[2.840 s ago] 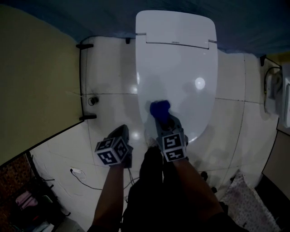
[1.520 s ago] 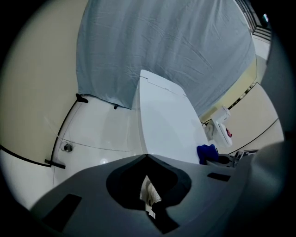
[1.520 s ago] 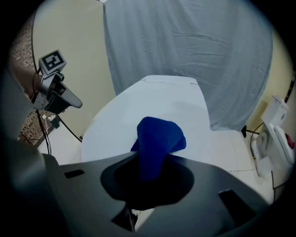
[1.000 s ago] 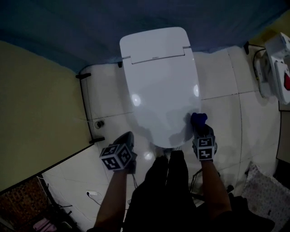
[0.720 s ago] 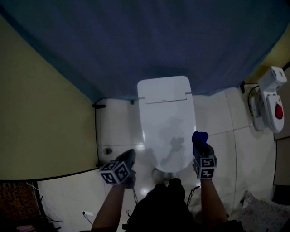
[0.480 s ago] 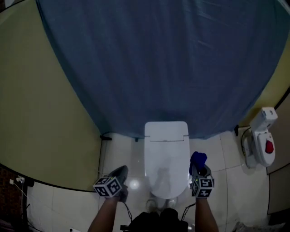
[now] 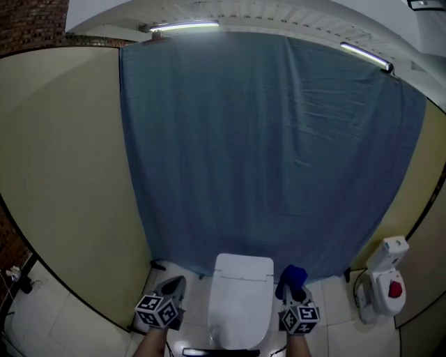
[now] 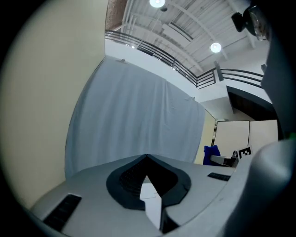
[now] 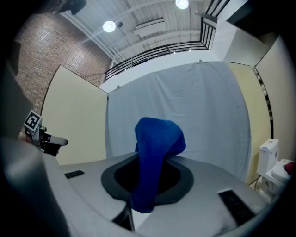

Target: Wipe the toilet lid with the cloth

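On my feed a wide blue curtain [image 7: 272,153] hangs across the back of the room, flanked by a cream partition wall on the left [image 7: 63,174] and another on the right [image 7: 431,209]. Two tube lights [image 7: 185,26] glow along the curtain's top edge. A patch of brick wall [image 7: 31,21] shows at top left. The floor [image 7: 336,314] is glossy white tile. Round ceiling lamps [image 9: 109,26] and a dark railing [image 9: 157,52] sit high overhead.

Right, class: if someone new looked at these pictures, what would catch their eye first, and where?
A large blue curtain fills the middle of the head view, hanging behind the white toilet at bottom centre. Next comes the bright blue cloth, clamped in the right gripper just right of the toilet. The left gripper, on the other side, is shut on nothing.
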Motion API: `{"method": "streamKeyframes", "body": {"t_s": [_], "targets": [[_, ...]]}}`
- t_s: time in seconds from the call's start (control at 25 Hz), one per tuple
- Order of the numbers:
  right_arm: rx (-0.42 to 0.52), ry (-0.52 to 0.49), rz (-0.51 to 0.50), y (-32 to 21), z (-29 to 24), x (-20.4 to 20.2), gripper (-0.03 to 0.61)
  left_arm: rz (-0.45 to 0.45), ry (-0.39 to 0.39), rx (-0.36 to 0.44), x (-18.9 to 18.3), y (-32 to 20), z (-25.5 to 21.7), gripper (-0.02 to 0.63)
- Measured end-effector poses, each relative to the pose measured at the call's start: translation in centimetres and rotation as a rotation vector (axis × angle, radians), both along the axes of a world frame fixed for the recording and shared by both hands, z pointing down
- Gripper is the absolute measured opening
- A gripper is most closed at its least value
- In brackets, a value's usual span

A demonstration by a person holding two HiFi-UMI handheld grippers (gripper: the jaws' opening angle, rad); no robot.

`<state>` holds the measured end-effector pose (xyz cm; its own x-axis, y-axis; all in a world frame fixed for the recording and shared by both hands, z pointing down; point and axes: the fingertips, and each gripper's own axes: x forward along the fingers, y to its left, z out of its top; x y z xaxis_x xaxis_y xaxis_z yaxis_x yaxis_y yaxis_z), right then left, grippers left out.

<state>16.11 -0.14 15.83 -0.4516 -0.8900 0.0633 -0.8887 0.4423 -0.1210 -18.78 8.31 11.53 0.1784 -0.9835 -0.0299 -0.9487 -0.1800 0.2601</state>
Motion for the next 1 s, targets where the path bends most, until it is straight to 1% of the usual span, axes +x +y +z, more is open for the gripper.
{"method": "streamKeyframes", "body": {"t_s": [0.16,0.32,0.6,0.88,1.0], "targets": [[0.033,0.006,-0.028,1.6,-1.8,0.8,0.064,0.012,0.01,0.058,2.5,2.1,-1.6,-0.008],[0.064,0.01,-0.043,2.6,-3.0,1.6,0.064,0.006,0.013,0.074,4.1,3.6,-1.5,-0.008],[0.101,0.006,-0.058,4.3,-4.1,1.6,0.064,-0.003,-0.005,0.088,4.8,5.4,-2.0,-0.008],[0.139,0.026,-0.068,5.2,-5.2,1.1,0.064,0.011,-0.025,0.175,5.2,6.0,-3.8,-0.008],[0.141,0.021,-0.067,4.8,-5.3,1.6,0.064,0.01,-0.024,0.193,5.9,5.6,-3.9,-0.008]]}}
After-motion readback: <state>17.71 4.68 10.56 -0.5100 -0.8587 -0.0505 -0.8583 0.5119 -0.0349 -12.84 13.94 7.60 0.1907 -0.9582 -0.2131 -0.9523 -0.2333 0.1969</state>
